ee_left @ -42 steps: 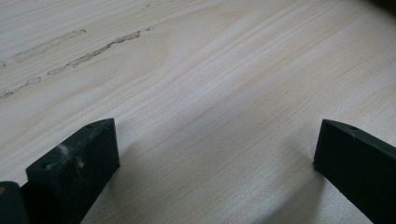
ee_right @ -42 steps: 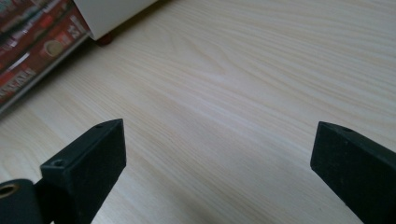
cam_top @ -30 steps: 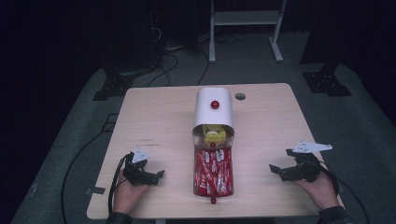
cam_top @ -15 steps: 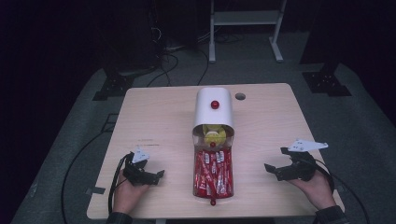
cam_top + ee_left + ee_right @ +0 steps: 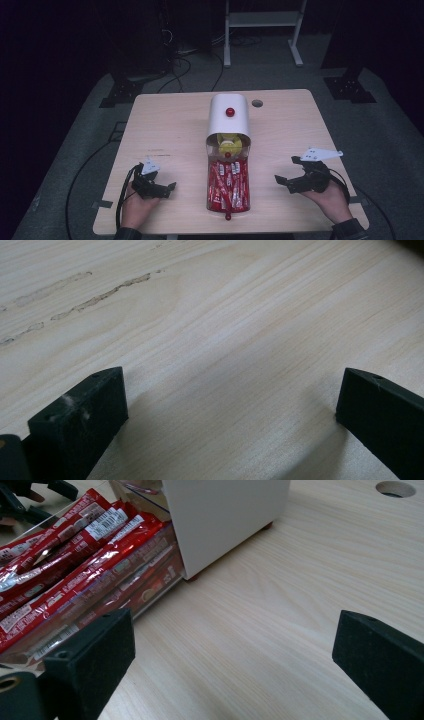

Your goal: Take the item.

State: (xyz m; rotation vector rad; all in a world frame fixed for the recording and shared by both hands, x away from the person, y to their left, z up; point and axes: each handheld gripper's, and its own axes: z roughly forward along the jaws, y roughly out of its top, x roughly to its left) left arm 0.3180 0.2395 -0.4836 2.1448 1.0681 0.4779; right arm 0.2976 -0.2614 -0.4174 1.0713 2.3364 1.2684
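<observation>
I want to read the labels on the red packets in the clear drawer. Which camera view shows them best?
The right gripper view: the red packets lie close, with white barcode labels facing up, beside the white box. The high view shows the whole pile in the clear drawer, but too small to read. The left gripper view looks at bare table.

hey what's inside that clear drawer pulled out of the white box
The clear drawer holds red stick packets lying lengthwise, stacked several deep. Further back, under the white box, sit yellow items; what they are, and anything deeper under the box, is covered.
</observation>
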